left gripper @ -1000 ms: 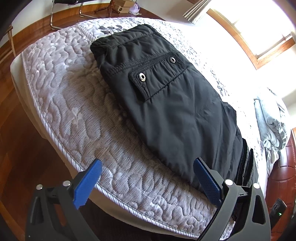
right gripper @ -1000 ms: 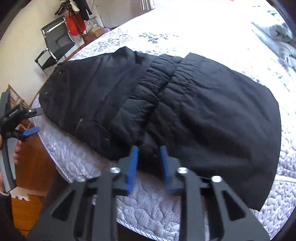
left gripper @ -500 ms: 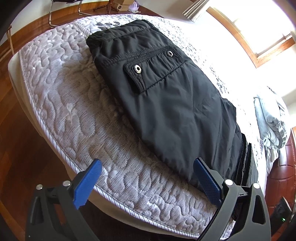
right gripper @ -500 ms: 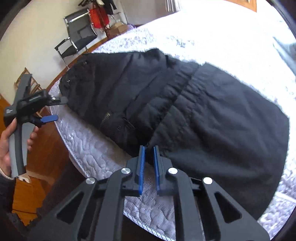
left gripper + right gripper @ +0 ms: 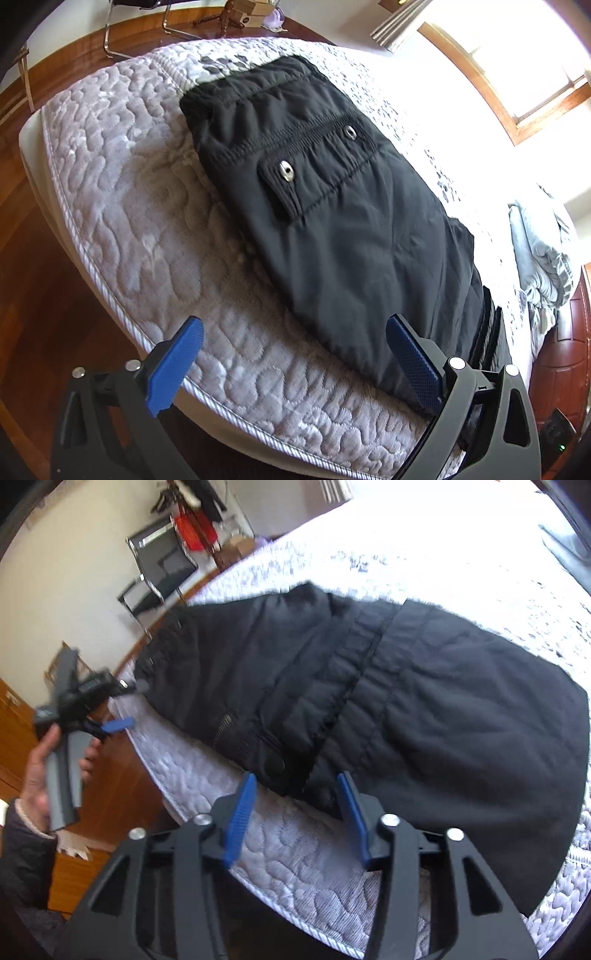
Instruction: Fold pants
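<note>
Pants (image 5: 424,709) lie partly folded on the mattress (image 5: 147,221), both grippers (image 5: 295,354) (image 5: 295,812) spread and empty near its edge, so another fold likely needs a fresh pinch.

Black pants (image 5: 332,229) lie folded flat near the mattress (image 5: 140,236) edge, snap pocket facing up.

Bright sun from the window (image 5: 517,70) turns the far side of my bed (image 5: 122,206) all white with glare, my right view is blurry and smeared, and both round pictures bend and go dark at the edges.
</note>
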A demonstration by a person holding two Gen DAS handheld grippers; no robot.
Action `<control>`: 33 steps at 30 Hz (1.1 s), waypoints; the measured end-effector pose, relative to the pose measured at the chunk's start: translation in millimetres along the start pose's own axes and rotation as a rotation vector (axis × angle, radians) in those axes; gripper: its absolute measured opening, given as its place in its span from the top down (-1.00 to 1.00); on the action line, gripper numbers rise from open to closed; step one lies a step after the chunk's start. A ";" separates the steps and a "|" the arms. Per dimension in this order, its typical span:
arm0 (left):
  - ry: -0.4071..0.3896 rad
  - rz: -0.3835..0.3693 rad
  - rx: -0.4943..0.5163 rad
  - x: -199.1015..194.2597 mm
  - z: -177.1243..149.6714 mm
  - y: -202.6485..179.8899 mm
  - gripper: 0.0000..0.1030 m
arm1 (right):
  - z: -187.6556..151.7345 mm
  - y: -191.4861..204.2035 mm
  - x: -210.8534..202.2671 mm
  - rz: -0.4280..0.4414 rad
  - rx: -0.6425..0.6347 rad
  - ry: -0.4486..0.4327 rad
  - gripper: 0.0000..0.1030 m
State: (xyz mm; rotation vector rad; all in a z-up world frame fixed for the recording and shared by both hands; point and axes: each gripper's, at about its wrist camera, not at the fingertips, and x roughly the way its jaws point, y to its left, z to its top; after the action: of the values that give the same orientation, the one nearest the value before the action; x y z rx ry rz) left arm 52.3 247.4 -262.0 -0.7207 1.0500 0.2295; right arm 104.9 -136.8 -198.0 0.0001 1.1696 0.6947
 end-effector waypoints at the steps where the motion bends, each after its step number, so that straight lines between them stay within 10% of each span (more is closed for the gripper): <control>1: -0.005 -0.001 -0.007 -1.1 2.9 2.8 -0.93 | 1.3 -3.1 -7.6 0.001 0.014 -0.017 -0.20; 19: -0.070 -0.243 -0.263 -9.3 56.2 68.3 -0.92 | -57.7 -162.8 -112.3 -0.197 0.453 -0.216 -0.36; 33: -0.018 -0.429 -0.405 18.7 69.6 85.3 -0.92 | -62.0 -175.3 -100.1 -0.224 0.483 -0.191 -0.47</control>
State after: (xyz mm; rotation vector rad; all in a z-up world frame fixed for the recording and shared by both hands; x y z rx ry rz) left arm 68.3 353.1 -294.1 -1.2862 0.8136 0.0757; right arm 119.5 -347.5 -200.6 0.3302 1.1076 0.1980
